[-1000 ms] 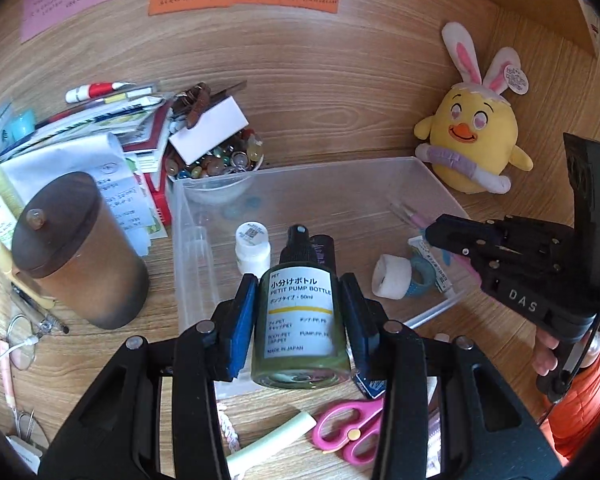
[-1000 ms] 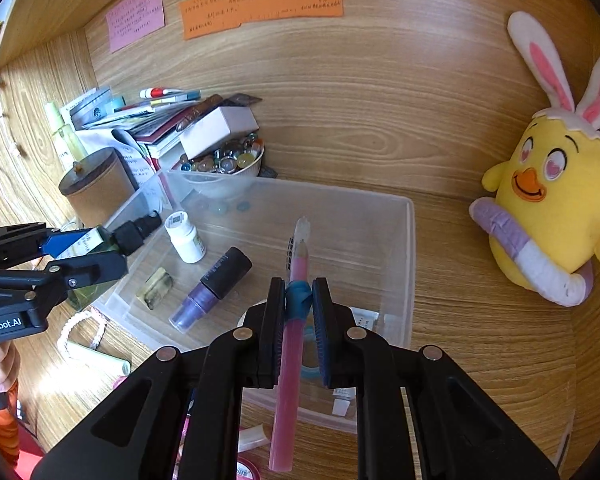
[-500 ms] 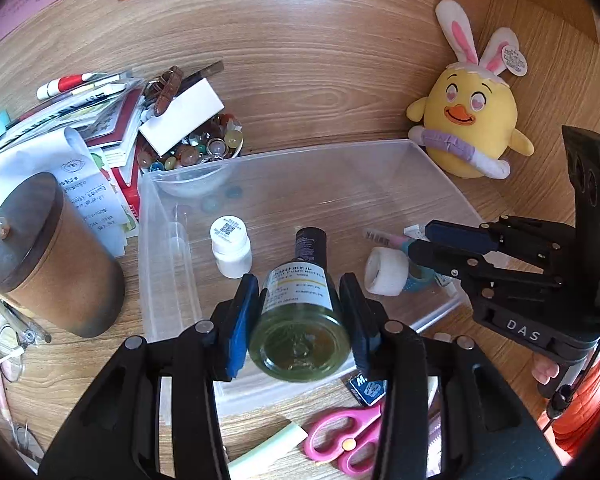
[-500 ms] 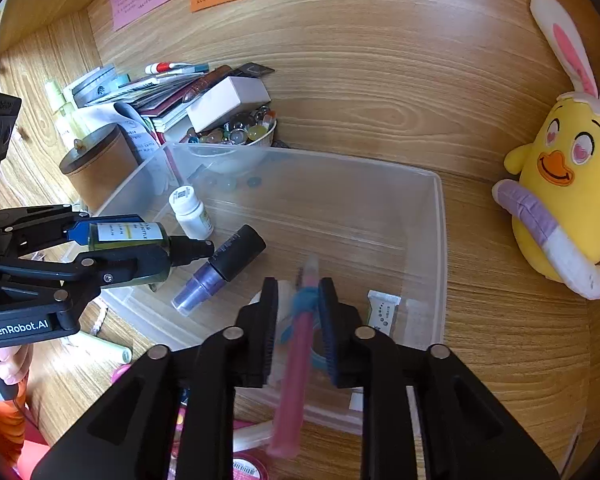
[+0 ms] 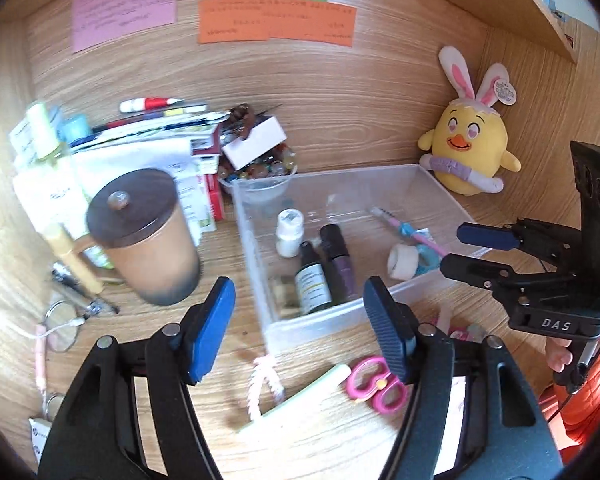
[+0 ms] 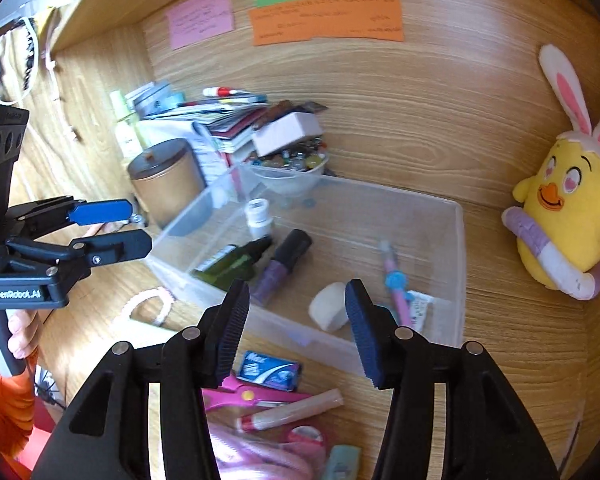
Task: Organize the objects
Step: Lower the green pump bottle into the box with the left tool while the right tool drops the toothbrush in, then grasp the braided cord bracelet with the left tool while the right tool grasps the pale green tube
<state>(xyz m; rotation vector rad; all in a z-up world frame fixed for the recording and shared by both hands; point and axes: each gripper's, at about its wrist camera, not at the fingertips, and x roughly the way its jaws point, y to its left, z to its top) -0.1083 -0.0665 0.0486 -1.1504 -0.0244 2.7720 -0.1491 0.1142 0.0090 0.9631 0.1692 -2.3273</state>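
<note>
A clear plastic bin [image 5: 256, 264] sits on the wooden desk. Inside it a green pump bottle [image 5: 312, 286] lies beside a purple tube [image 5: 338, 258] and a small white bottle [image 5: 289, 232]. A pink pen [image 6: 394, 276] with a blue ornament lies in the bin's right half, by a white tape roll [image 6: 330, 306]. My left gripper [image 5: 298, 288] hangs back from the bin's near wall, its jaws opening, nothing pressed between the pads. My right gripper [image 6: 297, 286] is likewise opening and empty over the near rim [image 6: 300, 336].
A lidded brown canister [image 5: 148, 236], stacked papers and a bowl of beads [image 5: 260, 172] crowd the left and back. A yellow chick plush [image 5: 468, 152] sits at the right. Pink scissors [image 5: 374, 384], a white bracelet [image 5: 264, 380], a blue eraser [image 6: 270, 368] and a glue stick [image 6: 292, 412] lie before the bin.
My left gripper let go of the green bottle, which now lies in the bin. My right gripper released the pink pen into the bin. Both grippers drew back and spread.
</note>
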